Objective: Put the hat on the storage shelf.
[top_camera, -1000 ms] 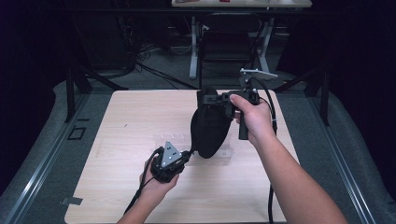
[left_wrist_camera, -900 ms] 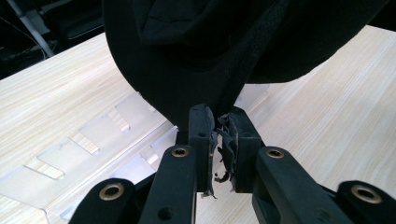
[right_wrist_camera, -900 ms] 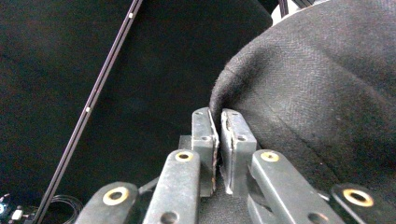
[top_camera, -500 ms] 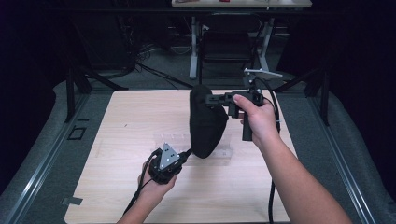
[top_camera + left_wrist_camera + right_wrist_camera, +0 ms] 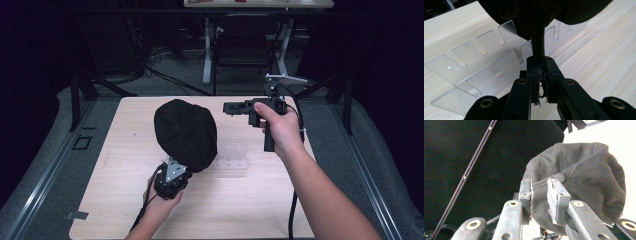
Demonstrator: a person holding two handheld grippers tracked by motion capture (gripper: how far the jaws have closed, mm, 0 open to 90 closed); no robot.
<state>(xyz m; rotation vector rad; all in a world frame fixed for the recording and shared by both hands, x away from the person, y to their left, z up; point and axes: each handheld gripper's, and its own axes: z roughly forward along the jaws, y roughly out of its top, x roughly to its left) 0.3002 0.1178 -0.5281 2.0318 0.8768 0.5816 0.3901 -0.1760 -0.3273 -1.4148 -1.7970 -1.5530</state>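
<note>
The left gripper (image 5: 176,172) stays clamped on the black cap's (image 5: 186,134) brim, the right gripper (image 5: 230,107) released; mounting it on the clear rack (image 5: 231,156) mid-table remains.

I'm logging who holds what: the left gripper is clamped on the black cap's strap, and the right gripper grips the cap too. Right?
Half right. The left gripper is shut on the black cap strap, as the left gripper view shows. But the right gripper holds nothing: in the high view it hangs apart from the cap, and the right gripper view shows its fingers open with a gap between them.
</note>
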